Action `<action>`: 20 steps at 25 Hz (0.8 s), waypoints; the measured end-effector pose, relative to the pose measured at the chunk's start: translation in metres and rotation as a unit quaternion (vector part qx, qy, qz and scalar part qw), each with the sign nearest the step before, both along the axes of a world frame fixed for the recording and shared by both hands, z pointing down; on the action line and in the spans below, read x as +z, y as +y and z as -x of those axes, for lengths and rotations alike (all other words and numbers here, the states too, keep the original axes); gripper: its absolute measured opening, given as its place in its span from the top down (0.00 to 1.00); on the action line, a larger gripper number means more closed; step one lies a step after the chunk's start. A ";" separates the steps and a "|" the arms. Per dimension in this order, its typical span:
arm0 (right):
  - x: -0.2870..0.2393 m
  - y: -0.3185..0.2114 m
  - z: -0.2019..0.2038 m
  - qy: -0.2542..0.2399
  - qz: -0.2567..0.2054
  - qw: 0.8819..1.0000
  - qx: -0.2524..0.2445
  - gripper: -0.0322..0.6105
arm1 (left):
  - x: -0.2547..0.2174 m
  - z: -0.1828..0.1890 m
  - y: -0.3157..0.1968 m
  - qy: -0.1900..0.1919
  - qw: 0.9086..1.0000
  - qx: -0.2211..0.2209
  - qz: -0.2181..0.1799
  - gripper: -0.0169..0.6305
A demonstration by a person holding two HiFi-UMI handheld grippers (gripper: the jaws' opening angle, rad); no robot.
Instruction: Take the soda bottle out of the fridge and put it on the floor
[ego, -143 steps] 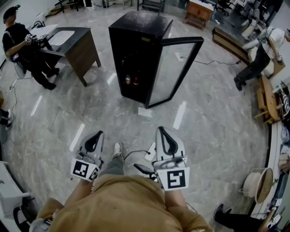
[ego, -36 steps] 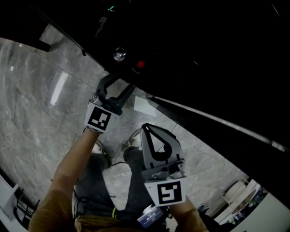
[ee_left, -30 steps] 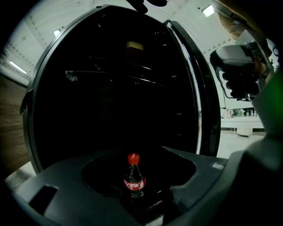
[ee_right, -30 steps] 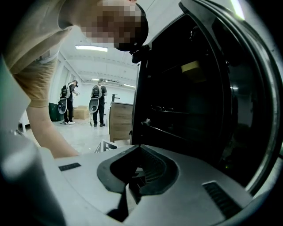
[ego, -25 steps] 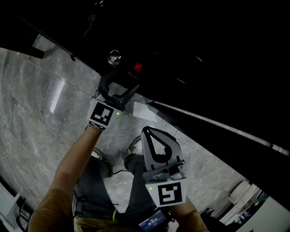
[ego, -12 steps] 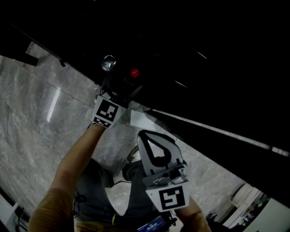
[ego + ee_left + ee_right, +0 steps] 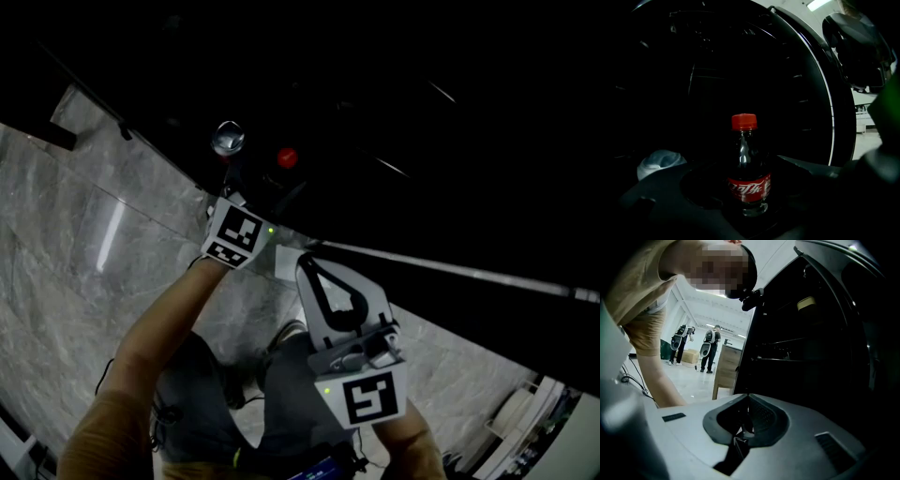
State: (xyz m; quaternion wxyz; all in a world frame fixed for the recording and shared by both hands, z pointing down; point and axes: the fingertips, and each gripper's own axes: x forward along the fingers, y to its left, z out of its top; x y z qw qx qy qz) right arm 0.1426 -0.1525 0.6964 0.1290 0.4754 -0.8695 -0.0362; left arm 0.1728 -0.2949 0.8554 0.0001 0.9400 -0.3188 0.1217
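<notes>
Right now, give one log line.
reaching into fridge | left tool: jaws just opened, soda bottle between, ungripped | right tool: shut, empty

This looks like a large, open lab or test hall, not a home. In the head view a polished grey marble-look floor [image 7: 66, 281] spreads wide at nine o'clock. A tall black fridge [image 7: 422, 94] stands free on it, from twelve to three o'clock. In the right gripper view, at nine o'clock, two people [image 7: 710, 348] stand well off in a bright white room. They are near a wooden desk [image 7: 725, 370], under a high white ceiling [image 7: 708, 305]. A loose cable [image 7: 635, 376] trails at the left edge.
</notes>
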 end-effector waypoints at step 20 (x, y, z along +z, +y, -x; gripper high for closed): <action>0.024 -0.019 0.016 -0.020 -0.091 0.996 -0.007 0.95 | -0.006 0.018 0.037 0.040 0.997 0.056 -0.029 0.50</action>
